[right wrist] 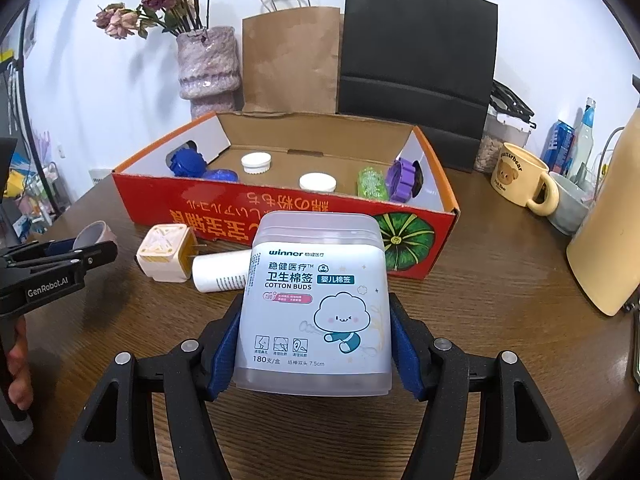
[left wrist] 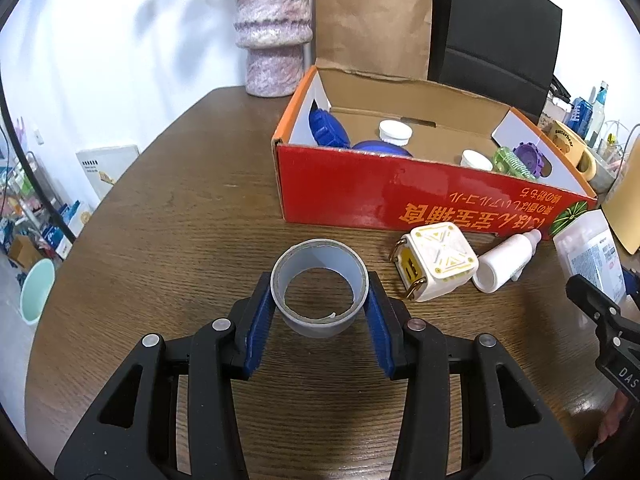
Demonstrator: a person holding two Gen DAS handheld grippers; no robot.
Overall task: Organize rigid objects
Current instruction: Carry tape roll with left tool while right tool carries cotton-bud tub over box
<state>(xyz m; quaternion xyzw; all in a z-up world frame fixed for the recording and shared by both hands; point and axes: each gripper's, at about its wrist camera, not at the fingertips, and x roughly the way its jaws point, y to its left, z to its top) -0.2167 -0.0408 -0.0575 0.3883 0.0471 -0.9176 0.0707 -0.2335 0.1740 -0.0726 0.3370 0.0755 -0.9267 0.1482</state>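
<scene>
My left gripper (left wrist: pixel 320 285) is shut on a grey tape roll (left wrist: pixel 316 258), whose open ring faces up just above the wooden table. In the right wrist view that gripper (right wrist: pixel 82 249) and the tape roll (right wrist: pixel 94 233) sit at the far left. My right gripper (right wrist: pixel 316 314) is shut on a clear cotton buds box (right wrist: pixel 316 280), its label facing the camera. Behind both stands an open red cardboard box (right wrist: pixel 280 205) with blue, white, green and purple items inside. A cream cube plug (left wrist: pixel 436 264) and a small white bottle (left wrist: pixel 508 260) lie in front of it.
A pink vase (right wrist: pixel 208 68), a brown paper bag (right wrist: pixel 290 60) and a black bag (right wrist: pixel 416 60) stand behind the box. A yellow mug (right wrist: pixel 518 178), a bowl and a tall cream container (right wrist: pixel 612 224) crowd the right side. The round table edge curves off on the left.
</scene>
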